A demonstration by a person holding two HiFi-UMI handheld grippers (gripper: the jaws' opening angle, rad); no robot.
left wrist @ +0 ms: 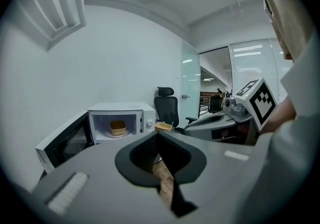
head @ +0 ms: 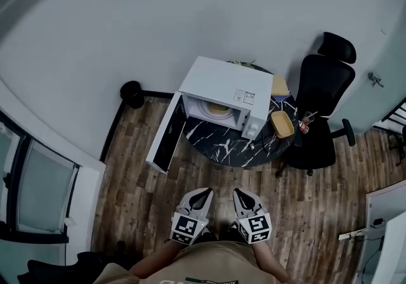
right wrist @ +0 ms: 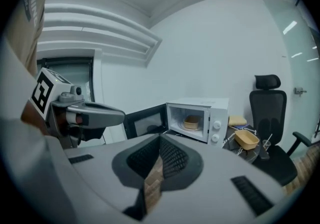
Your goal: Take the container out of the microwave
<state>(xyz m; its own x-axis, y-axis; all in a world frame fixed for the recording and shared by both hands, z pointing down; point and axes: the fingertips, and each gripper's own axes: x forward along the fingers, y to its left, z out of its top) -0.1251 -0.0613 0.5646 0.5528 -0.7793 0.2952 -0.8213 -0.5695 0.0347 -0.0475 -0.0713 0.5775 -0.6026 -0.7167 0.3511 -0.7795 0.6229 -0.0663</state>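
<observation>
A white microwave (head: 225,86) stands on a round black marble table (head: 235,146) with its door (head: 163,134) swung open to the left. On its turntable sits a tan container (head: 217,109), also seen as the container (left wrist: 117,127) in the left gripper view and the container (right wrist: 191,122) in the right gripper view. My left gripper (head: 204,193) and right gripper (head: 240,193) are held side by side close to the person's body, well short of the table. Both are shut with nothing in them, the left gripper (left wrist: 159,135) and right gripper (right wrist: 160,138) pointing toward the microwave.
A second tan container (head: 282,124) lies on the table right of the microwave. A black office chair (head: 323,105) stands at the table's right. A black bin (head: 132,92) sits on the wood floor by the wall. The open door juts out toward the left.
</observation>
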